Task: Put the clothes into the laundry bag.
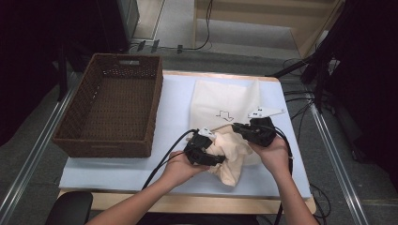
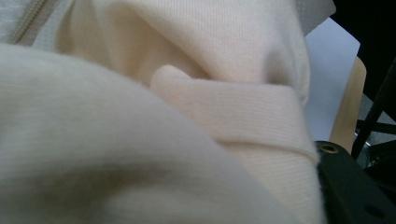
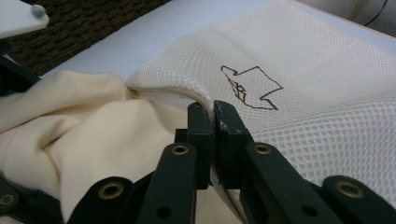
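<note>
In the left gripper view, the soft cream knitted garment (image 2: 224,107) is pressing so close to the lens that its near folds are blurring, and it is covering the left gripper (image 1: 212,158) apart from one black corner at the lower right, so the jaws' stance is not showing. In the right gripper view, the right gripper (image 3: 214,112) is hiding the edge of the white mesh laundry bag (image 3: 317,88) between its closed jaws. The picture's edge is cutting off the bag just beyond the gripper.
</note>
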{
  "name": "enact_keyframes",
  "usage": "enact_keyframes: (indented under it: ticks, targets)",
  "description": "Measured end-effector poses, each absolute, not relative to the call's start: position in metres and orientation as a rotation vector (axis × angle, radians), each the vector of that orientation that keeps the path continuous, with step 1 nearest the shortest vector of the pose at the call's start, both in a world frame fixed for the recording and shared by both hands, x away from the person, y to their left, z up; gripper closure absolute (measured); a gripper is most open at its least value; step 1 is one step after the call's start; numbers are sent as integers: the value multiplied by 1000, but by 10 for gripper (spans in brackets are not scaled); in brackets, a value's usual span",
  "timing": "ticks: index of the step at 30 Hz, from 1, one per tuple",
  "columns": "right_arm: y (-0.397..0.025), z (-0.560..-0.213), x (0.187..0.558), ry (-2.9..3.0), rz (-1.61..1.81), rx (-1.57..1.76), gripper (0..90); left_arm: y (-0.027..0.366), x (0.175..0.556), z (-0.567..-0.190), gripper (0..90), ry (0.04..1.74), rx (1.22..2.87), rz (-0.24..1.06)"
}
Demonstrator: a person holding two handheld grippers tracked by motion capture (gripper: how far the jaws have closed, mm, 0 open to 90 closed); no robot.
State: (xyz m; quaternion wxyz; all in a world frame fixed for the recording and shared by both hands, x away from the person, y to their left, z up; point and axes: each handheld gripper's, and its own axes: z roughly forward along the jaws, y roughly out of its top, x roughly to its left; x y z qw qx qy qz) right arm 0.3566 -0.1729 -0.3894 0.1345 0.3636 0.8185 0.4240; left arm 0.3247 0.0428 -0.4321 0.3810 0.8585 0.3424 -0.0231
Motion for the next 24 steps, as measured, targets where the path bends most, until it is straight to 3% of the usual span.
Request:
enact_keyframes:
  ticks: [16, 24]
  targets:
    - [-174, -389, 357, 2376, 1239, 1065, 877, 19, 347, -440, 524, 950, 2148, 30]
    - [-175, -391, 358, 2383, 1236, 1069, 877, 17, 349, -448, 401, 910, 2178, 3]
